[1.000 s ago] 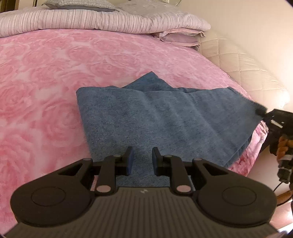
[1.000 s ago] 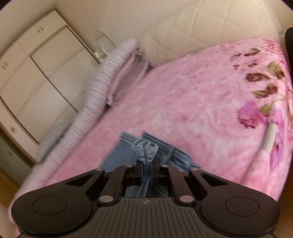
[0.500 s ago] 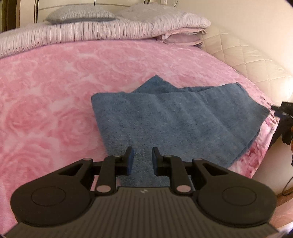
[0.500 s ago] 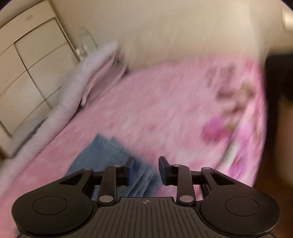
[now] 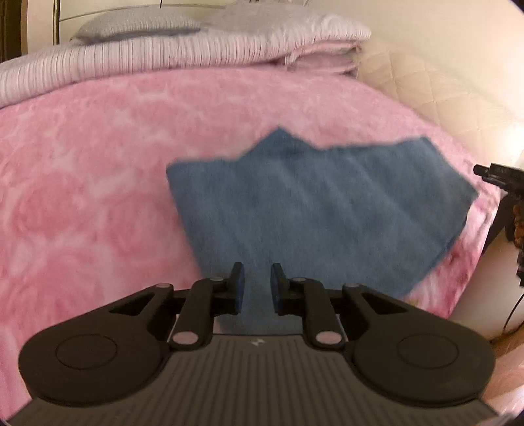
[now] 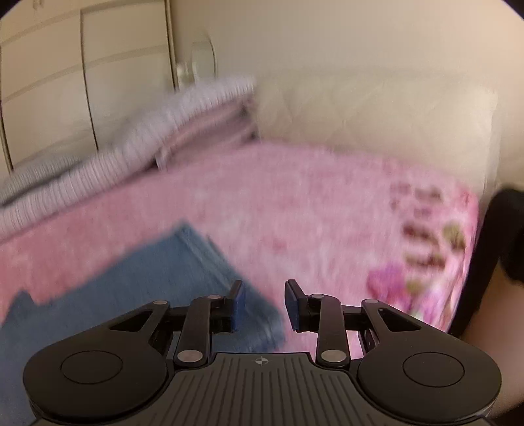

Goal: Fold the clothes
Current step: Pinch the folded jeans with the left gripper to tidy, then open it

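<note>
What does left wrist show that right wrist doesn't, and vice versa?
Left wrist only: the whole folded blue garment with its peaked far edge, the grey pillow, and the right hand-held gripper at the bed's right edge.

Right wrist only: the white wardrobe and the blanket's floral border; just one corner of the garment shows.

Both: pink blanket, striped duvet, quilted headboard. Left hand-held gripper and right are open, holding nothing.

The blue garment point(image 5: 314, 209) looks like matt denim cloth; the pink blanket point(image 5: 98, 183) is fuzzy fleece; both grippers point(image 5: 254, 288) point(image 6: 262, 304) are matt black plastic (ribbed bodies).
</note>
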Demonstrator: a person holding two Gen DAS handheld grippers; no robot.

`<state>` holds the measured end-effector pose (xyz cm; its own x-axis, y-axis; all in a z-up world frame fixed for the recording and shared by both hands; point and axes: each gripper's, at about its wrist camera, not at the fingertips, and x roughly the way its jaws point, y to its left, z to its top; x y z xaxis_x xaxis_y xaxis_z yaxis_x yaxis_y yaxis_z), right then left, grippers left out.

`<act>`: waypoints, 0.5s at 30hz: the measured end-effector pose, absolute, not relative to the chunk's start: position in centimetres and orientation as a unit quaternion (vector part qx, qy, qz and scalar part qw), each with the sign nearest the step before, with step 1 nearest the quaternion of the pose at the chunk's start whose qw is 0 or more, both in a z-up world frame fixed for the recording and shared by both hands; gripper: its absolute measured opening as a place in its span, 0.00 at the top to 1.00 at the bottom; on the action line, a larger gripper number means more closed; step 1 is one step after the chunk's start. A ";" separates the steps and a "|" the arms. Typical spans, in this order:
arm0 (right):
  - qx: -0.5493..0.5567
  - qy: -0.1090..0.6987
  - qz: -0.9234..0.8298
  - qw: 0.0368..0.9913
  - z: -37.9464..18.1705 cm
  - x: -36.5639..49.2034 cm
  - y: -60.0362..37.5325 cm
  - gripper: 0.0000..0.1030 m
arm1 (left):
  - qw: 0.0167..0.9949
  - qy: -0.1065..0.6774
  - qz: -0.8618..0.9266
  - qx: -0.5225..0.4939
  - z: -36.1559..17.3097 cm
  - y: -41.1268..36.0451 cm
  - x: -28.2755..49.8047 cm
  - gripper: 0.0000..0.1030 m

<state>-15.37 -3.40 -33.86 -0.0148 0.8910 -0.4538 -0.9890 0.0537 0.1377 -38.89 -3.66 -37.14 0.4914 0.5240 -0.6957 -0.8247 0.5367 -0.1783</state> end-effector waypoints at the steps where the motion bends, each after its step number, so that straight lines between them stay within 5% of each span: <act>1: -0.106 0.209 0.691 0.684 -33.4 -15.8 -3.3 0.70 | 0.828 0.287 0.408 -0.258 -36.9 -3.0 -38.7 0.86; 8: -0.144 0.199 0.739 0.628 -35.2 -21.1 2.3 0.70 | 0.814 0.280 0.435 -0.263 -38.6 3.2 -36.2 0.85; 10: -0.164 0.208 0.735 0.625 -36.6 -21.8 4.4 0.70 | 0.805 0.284 0.442 -0.275 -39.9 4.8 -36.1 0.96; 15: -0.163 0.251 0.731 0.613 -38.2 -21.0 6.2 0.70 | 0.799 0.273 0.443 -0.302 -40.2 5.1 -37.5 0.97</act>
